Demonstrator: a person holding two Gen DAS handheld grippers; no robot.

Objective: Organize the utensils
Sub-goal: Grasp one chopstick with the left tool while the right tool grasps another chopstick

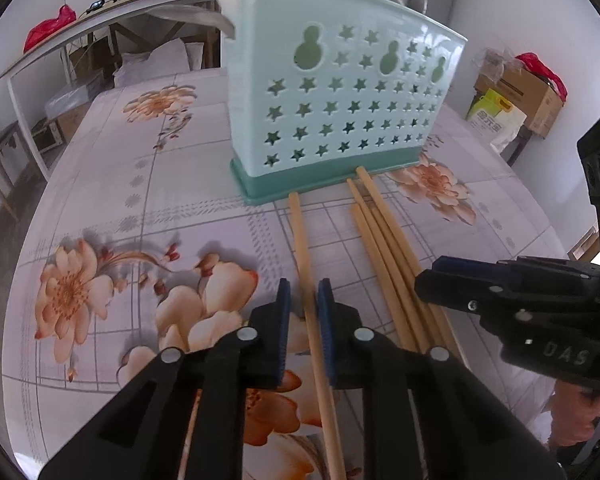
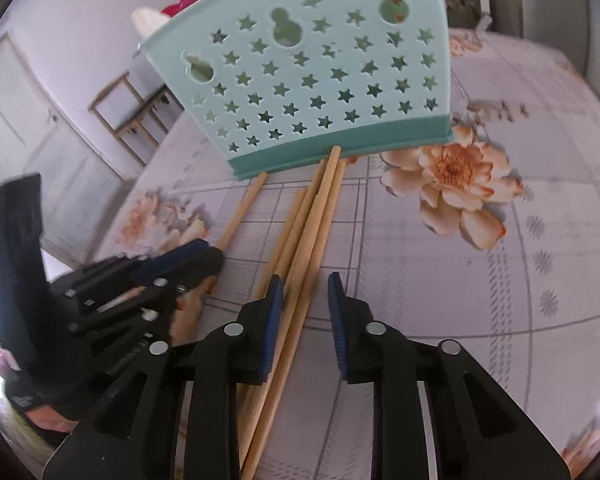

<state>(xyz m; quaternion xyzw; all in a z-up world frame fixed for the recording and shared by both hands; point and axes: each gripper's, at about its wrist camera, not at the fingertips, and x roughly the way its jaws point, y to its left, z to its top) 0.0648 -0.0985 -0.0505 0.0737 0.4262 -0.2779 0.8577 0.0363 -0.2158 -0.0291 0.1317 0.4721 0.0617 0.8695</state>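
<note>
A mint-green utensil holder (image 1: pixel 340 92) with star cut-outs stands on the flowered tablecloth; it also shows in the right wrist view (image 2: pixel 312 76). Several wooden chopsticks lie in front of it. My left gripper (image 1: pixel 304 300) straddles a single chopstick (image 1: pixel 304 256), jaws narrowly apart, not clamped. A bundle of chopsticks (image 1: pixel 384 248) lies to its right. My right gripper (image 2: pixel 305 292) is open over that bundle (image 2: pixel 308 224), which runs under its left finger (image 2: pixel 274 320). The right gripper appears in the left wrist view (image 1: pixel 428 280), and the left gripper appears in the right wrist view (image 2: pixel 208 256).
The tablecloth (image 1: pixel 140 200) covers a round table. A spoon bowl (image 1: pixel 196 16) and a white object stick out of the holder's top. Shelves, boxes (image 1: pixel 524 92) and a wooden stool (image 2: pixel 132 116) stand beyond the table edge.
</note>
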